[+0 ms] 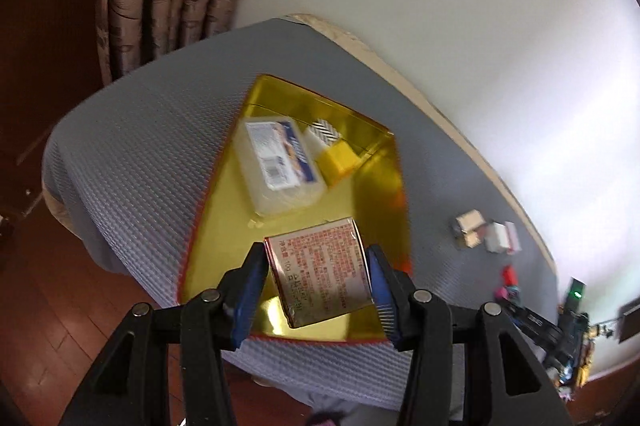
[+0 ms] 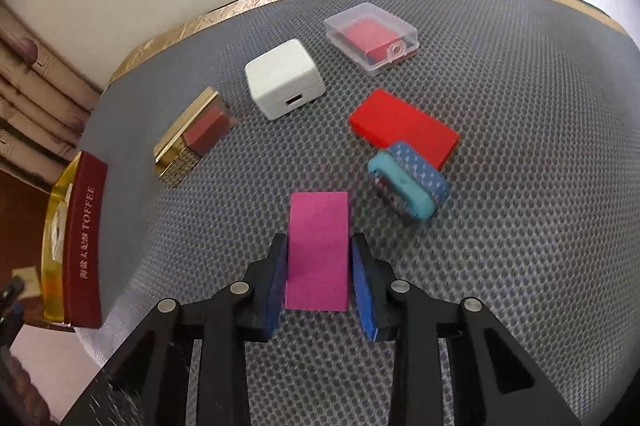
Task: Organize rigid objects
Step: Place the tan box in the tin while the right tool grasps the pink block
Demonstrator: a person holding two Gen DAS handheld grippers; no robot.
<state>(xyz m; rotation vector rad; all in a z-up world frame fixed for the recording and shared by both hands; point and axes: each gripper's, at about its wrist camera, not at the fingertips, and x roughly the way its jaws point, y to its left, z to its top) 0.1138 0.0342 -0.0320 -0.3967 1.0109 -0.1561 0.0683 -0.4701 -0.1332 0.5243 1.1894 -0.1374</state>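
In the left wrist view my left gripper point(image 1: 316, 258) is shut on a small tin point(image 1: 320, 270) printed with red text, its blue pads pressing both sides. The tin hangs over the near part of a gold-lined tray point(image 1: 224, 226). Inside the tray lie a translucent plastic box point(image 1: 280, 162) with a blue and white label, a yellow block point(image 1: 340, 158) and a striped piece point(image 1: 326, 132). In the right wrist view my right gripper point(image 2: 319, 242) is shut on a magenta block point(image 2: 318, 250) that lies flat on the grey mat point(image 2: 520, 226).
Beyond the magenta block lie a white charger point(image 2: 284, 78), a clear case point(image 2: 372, 36) holding something red, a red block point(image 2: 404, 128), a teal and dotted-blue piece point(image 2: 408, 182) and a gold box point(image 2: 192, 138). The tray's red side point(image 2: 86, 246) reads TOFFEE. Table edge and wall are close behind.
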